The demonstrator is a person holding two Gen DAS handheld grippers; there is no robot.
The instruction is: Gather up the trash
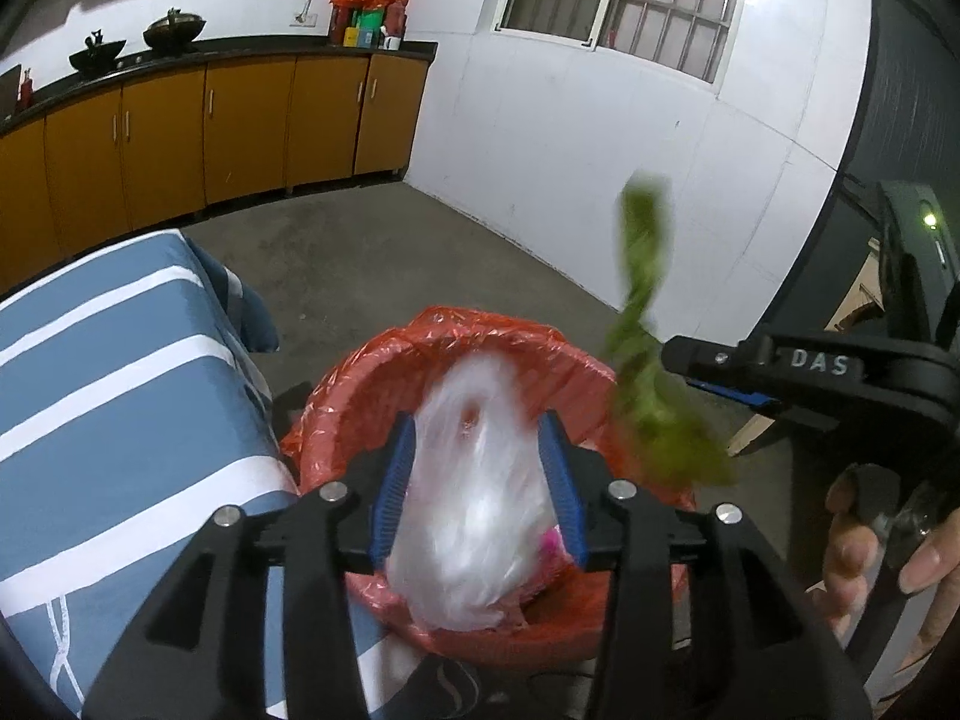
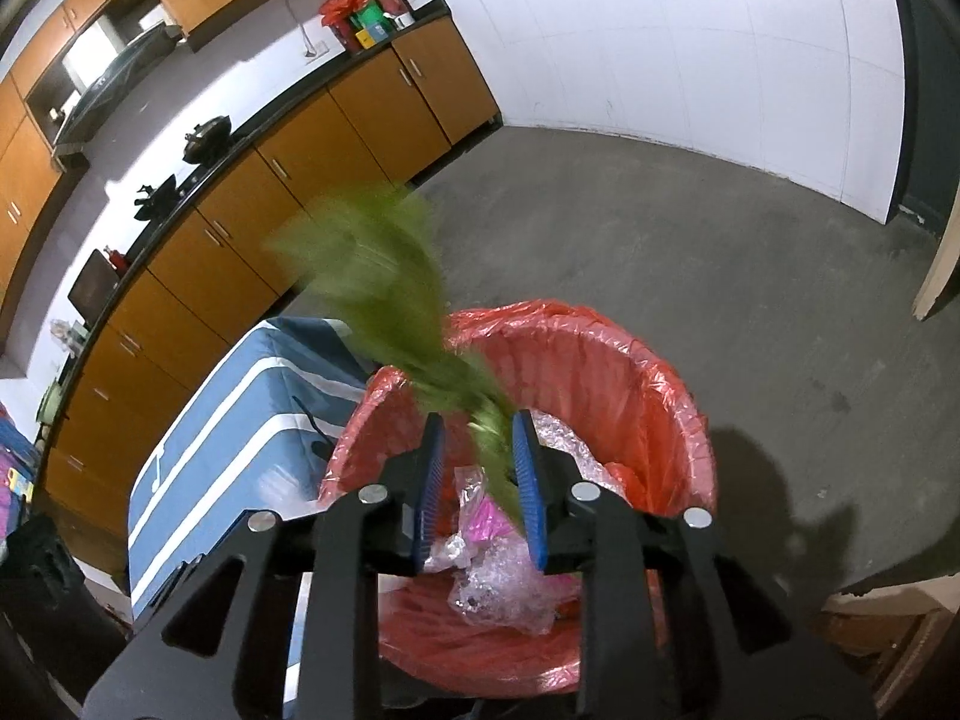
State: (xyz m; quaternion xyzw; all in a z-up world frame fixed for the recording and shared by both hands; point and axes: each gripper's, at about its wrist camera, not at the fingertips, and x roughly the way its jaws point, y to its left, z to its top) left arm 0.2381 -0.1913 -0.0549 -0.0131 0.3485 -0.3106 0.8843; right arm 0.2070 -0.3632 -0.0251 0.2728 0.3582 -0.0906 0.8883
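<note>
Red plastic lines the bin (image 2: 600,360), which stands on the concrete floor just beside the corner of a blue striped bed (image 1: 120,360). Crumpled clear and pink wrappers (image 2: 498,576) already lie inside, so part of the collecting looks done. The left claw (image 1: 480,480) is spread over the bin, with a clear plastic bag (image 1: 474,510) blurred between its blue pads, apparently loose and dropping. The right claw (image 2: 477,492) is also parted; a green scrap (image 2: 390,276) streaks between its jaws above the rim, seemingly let go. Both pieces have yet to settle. Nothing blocks the bin's mouth. Wooden cupboards (image 1: 240,120) stand well apart. More trash elsewhere cannot be judged.
</note>
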